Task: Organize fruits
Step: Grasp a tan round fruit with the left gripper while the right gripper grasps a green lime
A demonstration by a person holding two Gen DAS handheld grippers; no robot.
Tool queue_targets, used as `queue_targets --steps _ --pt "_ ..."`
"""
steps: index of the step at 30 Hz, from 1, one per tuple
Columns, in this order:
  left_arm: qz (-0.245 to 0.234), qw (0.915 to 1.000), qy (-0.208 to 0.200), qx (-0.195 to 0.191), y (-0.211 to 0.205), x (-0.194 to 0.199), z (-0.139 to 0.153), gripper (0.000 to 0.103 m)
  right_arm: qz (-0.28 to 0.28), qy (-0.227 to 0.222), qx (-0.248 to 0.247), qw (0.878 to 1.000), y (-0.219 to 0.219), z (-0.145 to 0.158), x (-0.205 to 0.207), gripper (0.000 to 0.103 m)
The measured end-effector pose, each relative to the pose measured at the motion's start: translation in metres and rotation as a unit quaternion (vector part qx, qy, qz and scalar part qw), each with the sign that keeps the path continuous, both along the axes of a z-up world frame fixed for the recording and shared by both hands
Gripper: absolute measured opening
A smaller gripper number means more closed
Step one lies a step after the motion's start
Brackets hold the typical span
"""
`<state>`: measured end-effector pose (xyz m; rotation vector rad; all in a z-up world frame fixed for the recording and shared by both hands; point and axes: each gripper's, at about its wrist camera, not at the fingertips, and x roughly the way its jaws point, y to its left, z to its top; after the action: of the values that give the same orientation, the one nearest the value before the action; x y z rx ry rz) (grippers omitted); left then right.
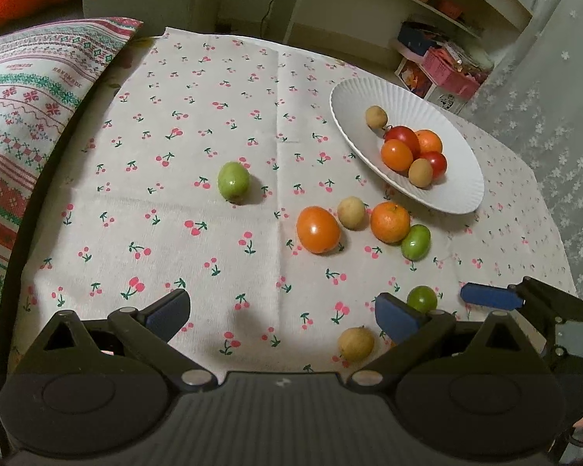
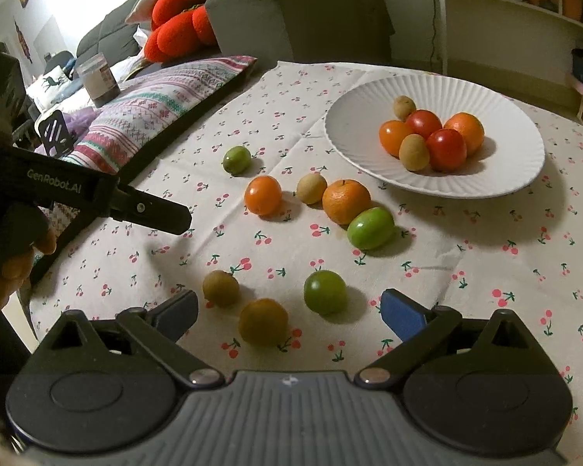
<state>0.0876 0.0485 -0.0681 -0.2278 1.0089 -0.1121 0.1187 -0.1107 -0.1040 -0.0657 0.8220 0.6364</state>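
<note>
Right wrist view: eight loose fruits lie on the bench cloth (image 2: 486,256), and six more sit already in the white plate (image 2: 517,178) at far right. Nearest the right claw (image 2: 287,310) are a green fruit (image 2: 325,292), a dull orange fruit (image 2: 263,322) and a brown fruit (image 2: 220,288); all three rest on the cloth just ahead of the fingertips. The right claw stands wide and holds nothing. The left claw (image 1: 281,310) is likewise wide and empty, hovering over bare cloth with another brown fruit (image 1: 355,343) near its right finger.

Step in hand, as judged: selection of the next fruit for transfer. The next move calls for centring the right claw on one fruit, closing gently, then carrying it to the plate.
</note>
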Motion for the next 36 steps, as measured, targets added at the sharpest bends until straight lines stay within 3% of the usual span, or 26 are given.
queue_targets --steps 10,18,22,26,32,36 --pt "-0.019 0.9998 -0.006 -0.001 -0.004 -0.003 0.003 0.092 -0.017 -0.004 0.002 1.0 -0.005 0.0 0.002 0.094" --pt "-0.042 0.9991 -0.001 -0.001 -0.011 -0.004 -0.005 0.089 -0.078 -0.007 0.028 0.997 -0.027 0.004 0.013 0.084" --pt "-0.076 0.9971 -0.009 0.004 -0.025 -0.009 -0.007 0.079 -0.079 0.026 0.043 0.996 -0.032 -0.004 0.019 0.063" --pt "-0.095 0.9955 -0.003 -0.005 -0.032 -0.012 -0.014 0.062 -0.041 0.007 0.023 0.999 -0.021 -0.002 0.011 0.057" --pt "-0.135 0.9909 -0.009 0.001 -0.046 -0.016 -0.023 0.051 -0.014 -0.007 0.009 1.0 -0.011 0.001 0.007 0.048" --pt "-0.128 0.9918 0.0 0.006 -0.045 -0.011 -0.032 0.047 -0.021 0.003 0.004 1.0 -0.011 -0.005 0.01 0.045"
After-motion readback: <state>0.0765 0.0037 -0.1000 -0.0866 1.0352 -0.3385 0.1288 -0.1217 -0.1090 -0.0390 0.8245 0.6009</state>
